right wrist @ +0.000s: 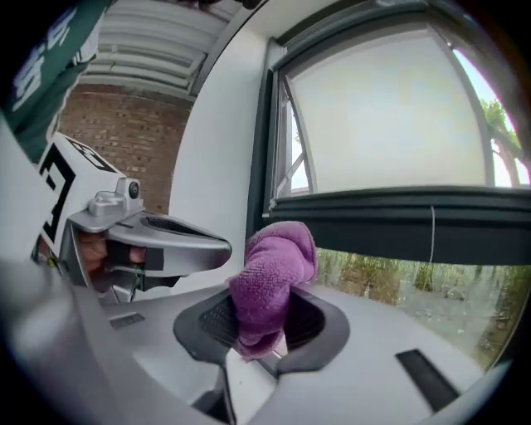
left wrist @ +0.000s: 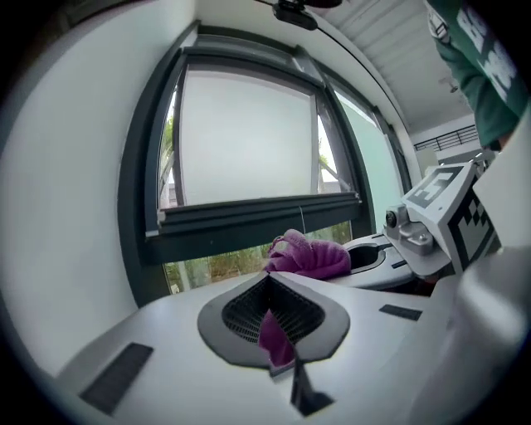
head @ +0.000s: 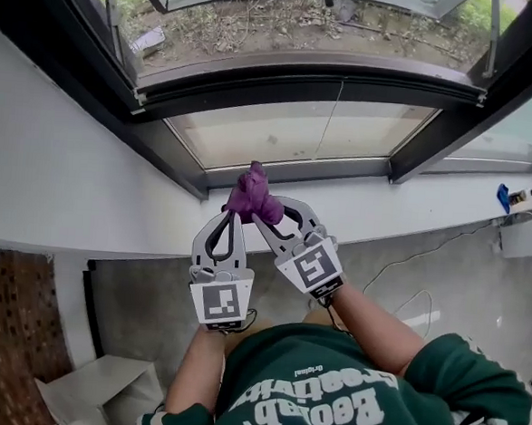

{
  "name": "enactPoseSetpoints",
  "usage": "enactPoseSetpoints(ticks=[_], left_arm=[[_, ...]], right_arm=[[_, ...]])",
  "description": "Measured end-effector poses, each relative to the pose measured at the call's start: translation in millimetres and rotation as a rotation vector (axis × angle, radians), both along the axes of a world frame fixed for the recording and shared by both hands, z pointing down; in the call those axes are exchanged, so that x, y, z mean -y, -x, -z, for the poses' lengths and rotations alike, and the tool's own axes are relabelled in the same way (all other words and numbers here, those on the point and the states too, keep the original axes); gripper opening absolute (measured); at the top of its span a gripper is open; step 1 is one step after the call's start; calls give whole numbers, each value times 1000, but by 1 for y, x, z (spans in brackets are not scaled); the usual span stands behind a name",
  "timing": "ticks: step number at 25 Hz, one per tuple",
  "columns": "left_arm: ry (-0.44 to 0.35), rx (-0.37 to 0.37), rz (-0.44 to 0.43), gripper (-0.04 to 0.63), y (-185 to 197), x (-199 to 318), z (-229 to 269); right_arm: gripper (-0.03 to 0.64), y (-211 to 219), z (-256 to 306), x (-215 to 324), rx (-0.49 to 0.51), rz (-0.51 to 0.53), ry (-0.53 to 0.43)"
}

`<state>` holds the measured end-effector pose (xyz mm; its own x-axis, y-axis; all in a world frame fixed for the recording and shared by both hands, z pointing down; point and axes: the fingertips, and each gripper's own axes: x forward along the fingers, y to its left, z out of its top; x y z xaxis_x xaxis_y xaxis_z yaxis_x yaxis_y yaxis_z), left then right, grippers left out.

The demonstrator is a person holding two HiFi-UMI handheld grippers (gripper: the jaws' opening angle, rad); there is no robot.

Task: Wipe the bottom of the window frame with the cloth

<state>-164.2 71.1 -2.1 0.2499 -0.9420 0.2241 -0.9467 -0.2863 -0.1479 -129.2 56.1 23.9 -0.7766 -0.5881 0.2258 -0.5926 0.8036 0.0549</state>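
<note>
Window (head: 299, 132) glazing and its dark surround fill the upper half of the head view. The bottom rail of the window frame (head: 323, 172) runs across the middle, with a white sill (head: 403, 203) directly below it.

Position of tools:
- The left gripper (head: 233, 216) and right gripper (head: 264, 220) converge in front of the person, tips close together and just short of the bottom rail.
- The purple cloth (head: 252, 193) is bunched at the point where both sets of tips meet. It hangs over the sill and does not appear to touch the rail.

State of the jaws:
- Left gripper view: the jaws are closed down to a narrow slit, with a thin fold of cloth pinched between them. The main bunch lies beyond the tips.
- Right gripper view: the jaws are clamped on a thick wad of cloth, which stands up out of the grip.

Step in hand, as judged: the cloth is held and being readied at the frame, and wiping contact is not yet made.

Next move, as judged: carry the bunch forward and down onto the bottom rail, press it flat, then draw it along the rail's length. One gripper may need to let go so that the other can sweep freely.
</note>
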Motion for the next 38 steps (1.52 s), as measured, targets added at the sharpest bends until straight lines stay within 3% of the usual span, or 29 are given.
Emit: enactPoseSetpoints(ticks=[4, 12, 20, 28, 33, 38], left_arm=[[-61, -14, -56, 8, -25, -8, 38], [-135, -33, -140, 8, -66, -11, 82], [-217, -8, -238, 8, -81, -2, 112], [-229, -27, -317, 8, -98, 13, 119], [-234, -39, -336, 8, -105, 21, 118], [-235, -65, -347, 8, -110, 20, 120]], right_arm=[[104, -25, 45, -10, 32, -2, -83], [104, -70, 106, -32, 83, -63, -150], [104, -83, 127, -23, 93, -152, -207], [106, -106, 128, -9, 112, -236, -160], [106, -113, 133, -7, 46, -250, -232], [106, -115, 137, -5, 58, -258, -249]])
